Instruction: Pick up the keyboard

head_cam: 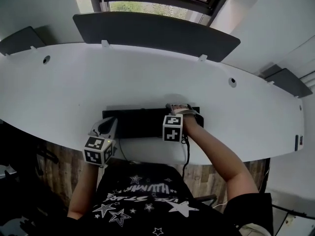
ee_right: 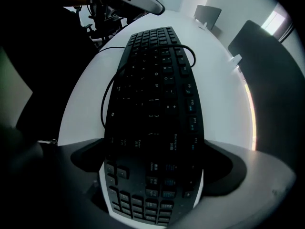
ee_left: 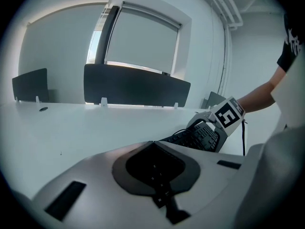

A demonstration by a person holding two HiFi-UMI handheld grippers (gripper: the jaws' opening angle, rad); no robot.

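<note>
The keyboard (head_cam: 140,123) is being shown lying along the near edge of the white bench (head_cam: 147,77), roughly at its middle, with a dark partition panel (head_cam: 152,31) standing at the far edge and a window (head_cam: 152,4) beyond it.

The right end of the keyboard is being gripped by the right gripper (head_cam: 176,108). In the right gripper view the jaws are being held apart on either side of the black keyboard (ee_right: 152,94), whose nearest keys are lying between them and filling the gap, with the edges being pressed from both sides. A black cable (ee_right: 107,89) is being seen looped across the keys and off onto the bench. Whether that end is being raised off the bench cannot be told from the head view; in the left gripper view the keyboard (ee_left: 198,138) is being seen at a tilt, its keys facing the camera, with the right gripper's marker cube (ee_left: 228,114) just behind it.

The left gripper (head_cam: 110,123) is being held at the keyboard's left end, over the near edge of the bench. In its own view the jaws are being kept together, tips meeting, with nothing between them, and the keyboard is being seen beyond them to the right.
</note>
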